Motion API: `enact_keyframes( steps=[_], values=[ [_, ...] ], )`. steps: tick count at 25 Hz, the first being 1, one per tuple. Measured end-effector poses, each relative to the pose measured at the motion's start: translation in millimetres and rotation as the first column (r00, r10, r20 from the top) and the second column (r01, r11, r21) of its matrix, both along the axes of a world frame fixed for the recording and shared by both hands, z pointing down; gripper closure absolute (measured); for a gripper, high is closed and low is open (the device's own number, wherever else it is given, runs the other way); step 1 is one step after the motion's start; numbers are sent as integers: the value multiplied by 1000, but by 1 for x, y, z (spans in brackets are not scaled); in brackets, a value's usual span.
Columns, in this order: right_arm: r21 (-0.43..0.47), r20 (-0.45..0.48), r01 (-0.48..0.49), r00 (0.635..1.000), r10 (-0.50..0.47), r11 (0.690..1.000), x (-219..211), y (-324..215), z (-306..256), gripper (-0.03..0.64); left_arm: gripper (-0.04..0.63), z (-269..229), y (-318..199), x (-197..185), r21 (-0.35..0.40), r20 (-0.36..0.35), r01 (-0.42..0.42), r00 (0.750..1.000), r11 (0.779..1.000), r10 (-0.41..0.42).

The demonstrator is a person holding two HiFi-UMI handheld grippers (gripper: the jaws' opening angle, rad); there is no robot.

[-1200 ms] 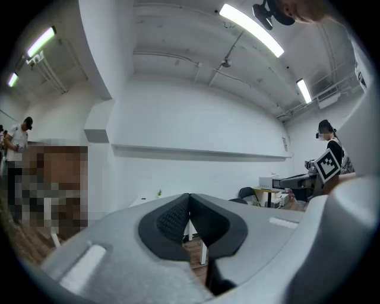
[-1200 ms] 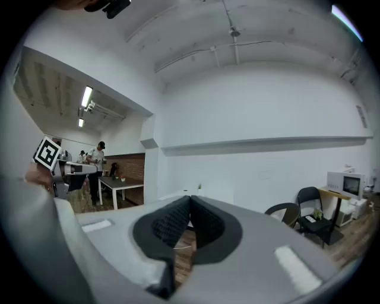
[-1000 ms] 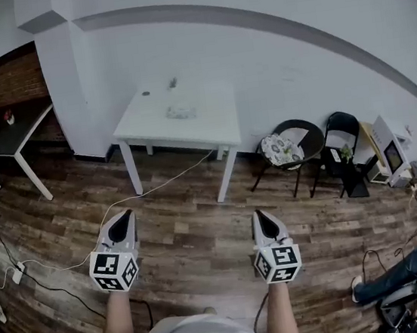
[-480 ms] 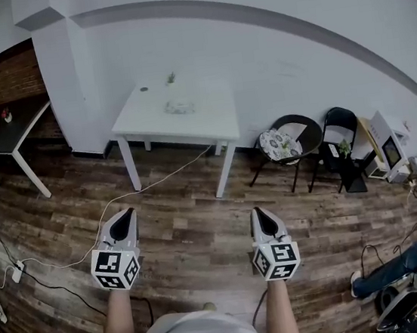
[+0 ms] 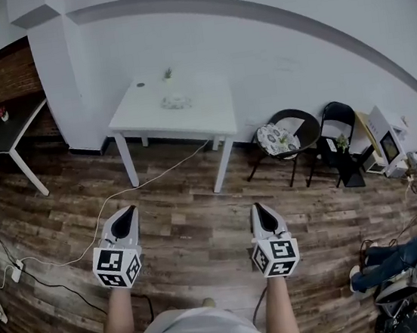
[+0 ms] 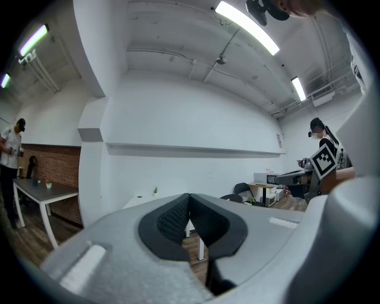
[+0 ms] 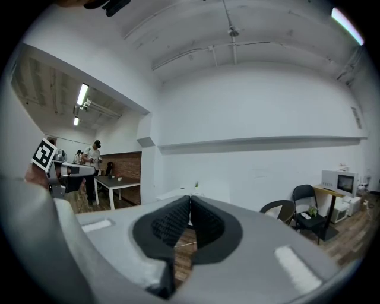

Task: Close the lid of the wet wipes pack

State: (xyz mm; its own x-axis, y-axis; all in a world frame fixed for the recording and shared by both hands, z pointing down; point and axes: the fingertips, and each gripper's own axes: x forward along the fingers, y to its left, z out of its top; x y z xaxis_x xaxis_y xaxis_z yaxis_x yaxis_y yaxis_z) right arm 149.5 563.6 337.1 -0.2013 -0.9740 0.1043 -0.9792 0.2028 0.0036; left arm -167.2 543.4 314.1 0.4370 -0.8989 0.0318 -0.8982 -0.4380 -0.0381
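Since a second ago the white bench (image 5: 210, 120) has slid a little up and to the left in the head view. The legs of a person (image 5: 388, 258) sitting on the floor at the right edge have shifted too. Both claws hold the same spots over the wooden floor (image 5: 193, 225).

The wet wipes pack (image 5: 176, 102) lies on that bench toward its far side, well apart from both claws. It is small and blurred, so it cannot be told whether its lid stands up or lies flat. A tiny green plant (image 5: 167, 73) and a dark round spot (image 5: 141, 85) beyond it are too small to name further. The seated person is cut off by the picture edge.

A round dark chair (image 5: 306, 128) by the wall holds a patterned cushion (image 5: 276, 141).

The left claw (image 5: 128, 209) is clenched: in the left gripper view its ribbed black pads meet at the tips with nothing between them. The right claw (image 5: 257, 207) is likewise clenched and empty, with its pads pressed together. Both point roughly level toward the bench and touch nothing.
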Motion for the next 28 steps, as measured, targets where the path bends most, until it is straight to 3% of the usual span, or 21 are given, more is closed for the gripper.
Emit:
enact_keyframes(
  steps=[9,11,28],
  values=[
    [-8,-4,10,1000,-10,1000,3,3,4,610,597,3,5,8,-10,4,-2,1000,1000,2],
    [-8,0,13,1000,-13,1000,1,7,7,562,597,8,10,8,-15,7,-6,1000,1000,7],
    [-15,12,25,1000,-25,1000,12,0,15,534,597,15,11,28,-25,18,-10,1000,1000,10]
  ],
)
